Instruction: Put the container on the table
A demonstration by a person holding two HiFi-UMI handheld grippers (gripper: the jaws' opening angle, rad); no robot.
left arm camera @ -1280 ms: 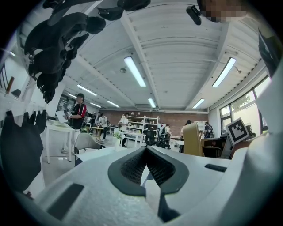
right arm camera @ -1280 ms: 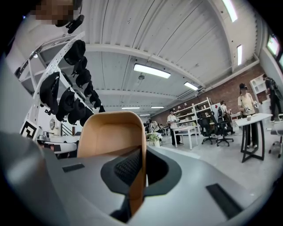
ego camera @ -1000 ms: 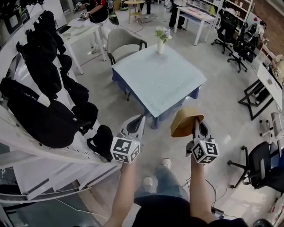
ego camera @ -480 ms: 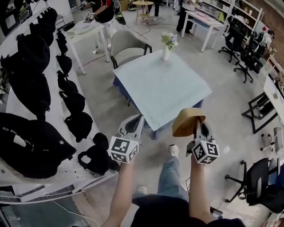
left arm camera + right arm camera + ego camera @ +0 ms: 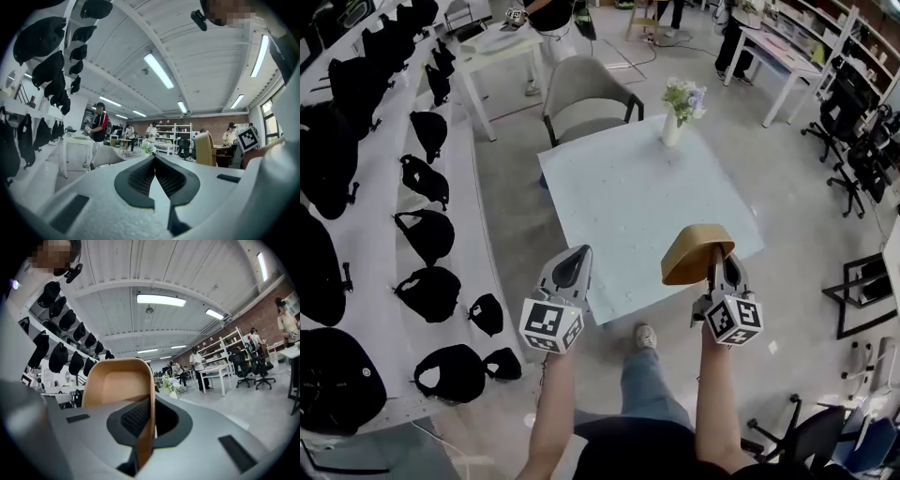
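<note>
Probably open office: desks, swivel chairs.

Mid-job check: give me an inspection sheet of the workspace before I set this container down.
Surface: light blue square table, mostly bare, ahead of and below both grippers.
Job's things: tan container, held in the air, overlapping the table's near edge in the head view; not set down.
Clutter: vase of flowers near the table's far corner; nothing else seen on it.
Grippers: left gripper shut, empty; right gripper shut on the container's wall.
Cables: nothing seen by the table.
Surroundings: grey chair at the far side; shelves of black caps to the left; office chairs to the right.
</note>
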